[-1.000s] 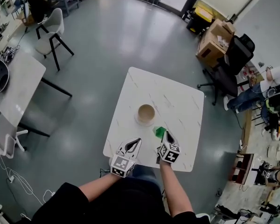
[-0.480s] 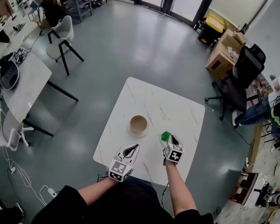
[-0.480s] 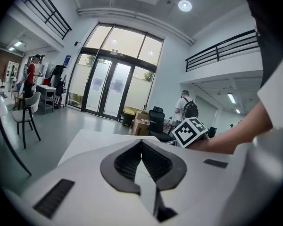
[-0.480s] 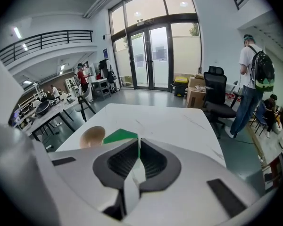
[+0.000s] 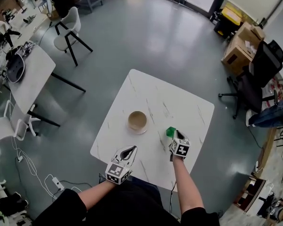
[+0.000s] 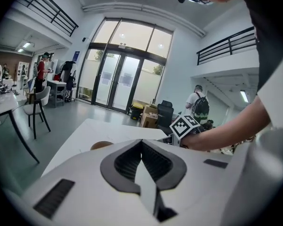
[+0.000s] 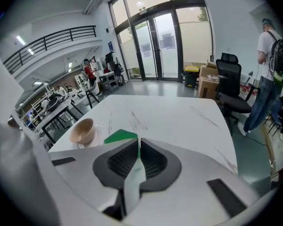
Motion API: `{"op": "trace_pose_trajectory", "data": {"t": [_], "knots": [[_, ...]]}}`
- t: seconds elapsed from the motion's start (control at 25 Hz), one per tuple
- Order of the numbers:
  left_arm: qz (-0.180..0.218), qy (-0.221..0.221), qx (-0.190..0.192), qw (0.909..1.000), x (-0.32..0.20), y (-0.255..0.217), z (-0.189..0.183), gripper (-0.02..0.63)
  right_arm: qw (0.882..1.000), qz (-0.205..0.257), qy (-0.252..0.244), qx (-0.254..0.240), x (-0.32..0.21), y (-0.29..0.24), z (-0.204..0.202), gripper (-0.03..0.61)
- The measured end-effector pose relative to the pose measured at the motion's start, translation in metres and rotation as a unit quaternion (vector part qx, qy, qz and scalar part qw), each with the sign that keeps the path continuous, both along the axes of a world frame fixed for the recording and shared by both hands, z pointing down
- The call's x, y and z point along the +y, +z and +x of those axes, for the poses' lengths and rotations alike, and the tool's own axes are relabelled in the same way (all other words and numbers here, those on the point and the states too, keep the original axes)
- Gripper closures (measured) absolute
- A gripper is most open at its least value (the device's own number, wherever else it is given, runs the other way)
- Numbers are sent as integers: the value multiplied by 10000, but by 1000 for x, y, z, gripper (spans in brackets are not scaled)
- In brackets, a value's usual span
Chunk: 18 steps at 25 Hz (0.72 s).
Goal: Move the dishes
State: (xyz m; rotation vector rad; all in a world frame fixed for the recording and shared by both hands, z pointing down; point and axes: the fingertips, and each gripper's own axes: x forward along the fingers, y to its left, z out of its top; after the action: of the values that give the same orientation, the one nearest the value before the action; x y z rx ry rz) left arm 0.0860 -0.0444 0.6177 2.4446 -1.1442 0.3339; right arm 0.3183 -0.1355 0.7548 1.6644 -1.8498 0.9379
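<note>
Your right tongs (image 5: 176, 135) are pinched tight on a thin green piece (image 5: 170, 131), held above the desk (image 5: 179, 102) towards its right near side. In the right gripper view the 2 jaws meet with only the green piece (image 7: 120, 136) between them, its free end sticking out to the left beyond the tips.

Your left tongs (image 5: 131, 149) hover over the near edge of the desk with the jaws pressed together and nothing between them; the left gripper view shows the 2 pads meeting in a closed seam (image 6: 141, 142).

The tan bowl (image 5: 137, 120) sits upright on a pale saucer (image 5: 137, 129) near the middle of the desk. It lies a little beyond your left tongs and to the left of the green piece, apart from both. In the right gripper view the bowl (image 7: 82, 130) sits to the left of the jaws, on the white marbled top.
</note>
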Motion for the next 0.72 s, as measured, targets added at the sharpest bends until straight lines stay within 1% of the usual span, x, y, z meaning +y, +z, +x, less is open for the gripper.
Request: {"op": "trace_pose_trajectory", "data": {"t": [0.2, 0.28, 0.36, 0.4, 0.44, 0.6, 0.72], "knots": [[-71, -42, -250, 9997, 7, 7, 4, 597, 9997, 8, -47, -219, -3, 5, 0, 548], [-33, -89, -290, 9995, 9, 5, 5, 597, 9995, 12, -52, -322, -2, 5, 0, 548], [8, -181, -291, 9994, 9, 2, 3, 597, 9995, 56, -87, -302, -2, 1, -1, 543], [26, -227, -275, 9994, 10, 0, 1, 597, 9996, 96, -101, -244, -1, -2, 0, 490], [37, -265, -252, 9993, 10, -2, 0, 597, 9997, 154, -95, -167, 0, -6, 0, 455], [-16, -294, -142, 9995, 14, 0, -5, 597, 9981, 569, 139, 203, 2, -34, 4, 453], [-32, -161, -58, 9998, 11, 1, -5, 597, 9955, 915, 134, 211, -2, -65, -11, 454]]}}
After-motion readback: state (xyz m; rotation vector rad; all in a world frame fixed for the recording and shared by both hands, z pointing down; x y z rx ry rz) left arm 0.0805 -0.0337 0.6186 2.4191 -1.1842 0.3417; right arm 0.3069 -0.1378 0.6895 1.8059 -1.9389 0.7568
